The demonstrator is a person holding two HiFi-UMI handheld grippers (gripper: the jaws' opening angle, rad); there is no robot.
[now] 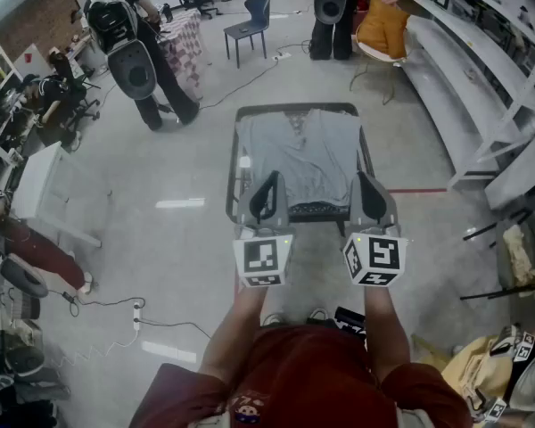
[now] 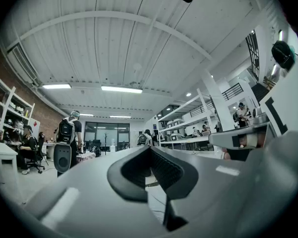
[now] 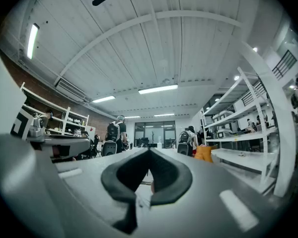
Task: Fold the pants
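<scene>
The left hand-held gripper (image 1: 269, 193) is clenched with nothing in it, at seven o'clock from the one pair of grey pants (image 1: 305, 154). The pants lie flat on the one bench (image 1: 296, 108), and the right hand-held gripper (image 1: 366, 193) is clenched and empty too, at five o'clock. To start well, I think both should open, dip down and pinch the near edge evenly.

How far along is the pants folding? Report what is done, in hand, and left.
Done: the grey pants lie spread on the table, and no fold shows. In hand: nothing. The left hand-held gripper and right hand-held gripper are shut and empty, held up by the table's near edge. Left: every fold.
</scene>
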